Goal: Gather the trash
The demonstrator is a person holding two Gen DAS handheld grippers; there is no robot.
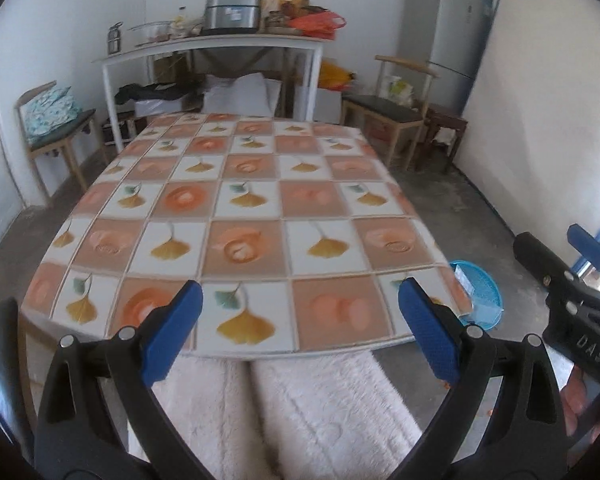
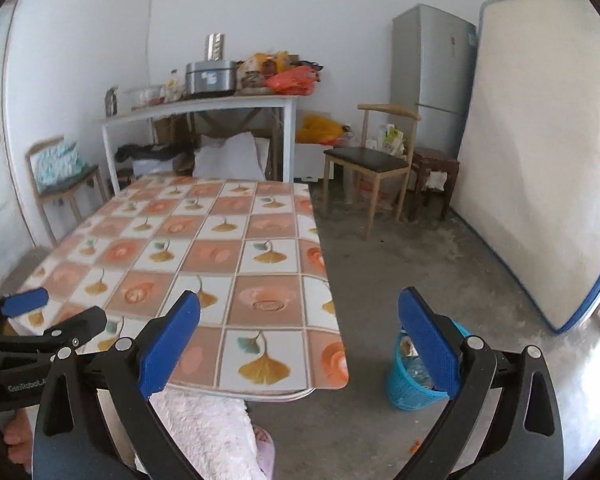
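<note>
A blue mesh waste basket [image 2: 406,380] stands on the floor by the table's near right corner, with scraps inside; in the left wrist view the blue basket [image 1: 480,292] peeks out past the table edge. My left gripper [image 1: 300,332] hangs open over the table's near edge, nothing between its blue pads. My right gripper [image 2: 300,338] is open too, above the table corner and the basket, holding nothing. Each gripper shows at the side of the other's view. The patterned table top [image 1: 260,184] carries no trash that I can see.
A person's legs in fluffy white trousers [image 1: 300,412] are under the near table edge. Chairs [image 2: 374,164] stand at the far right and far left. A cluttered white shelf table [image 2: 204,108], a fridge [image 2: 436,76] and a leaning mattress [image 2: 540,160] line the back and right.
</note>
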